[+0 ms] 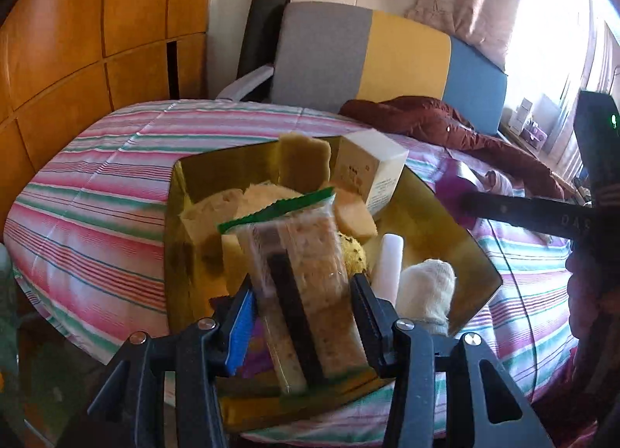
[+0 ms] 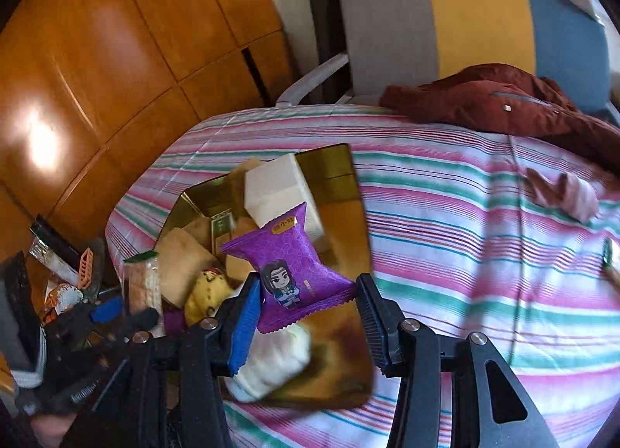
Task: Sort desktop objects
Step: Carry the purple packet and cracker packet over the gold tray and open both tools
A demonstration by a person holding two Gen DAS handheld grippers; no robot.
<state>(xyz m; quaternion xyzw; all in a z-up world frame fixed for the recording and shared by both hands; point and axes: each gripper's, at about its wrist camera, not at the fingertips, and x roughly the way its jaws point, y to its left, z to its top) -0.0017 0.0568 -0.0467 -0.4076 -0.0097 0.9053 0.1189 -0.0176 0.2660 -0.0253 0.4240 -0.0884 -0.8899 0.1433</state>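
A clear cracker packet with a green top (image 1: 294, 254) stands upright between the pads of my left gripper (image 1: 304, 289), which is shut on it above the gold tray (image 1: 445, 223). The tray holds a white box (image 1: 372, 173), a white tube (image 1: 389, 266), a rolled white cloth (image 1: 426, 293) and several tan pieces. My right gripper (image 2: 308, 289) is shut on a purple snack packet with a cartoon figure (image 2: 290, 266), held over the near end of the tray (image 2: 333, 165). In the right wrist view the left gripper (image 2: 104, 312) shows at lower left with the cracker packet (image 2: 143, 285).
The tray lies on a striped pink, green and white cover (image 2: 465, 215). A red-brown jacket (image 2: 503, 99) lies at the far right, and a grey, yellow and blue chair (image 1: 368, 52) stands behind. Wooden cabinet doors (image 2: 97, 60) fill the left, with small clutter (image 2: 58, 254) below them.
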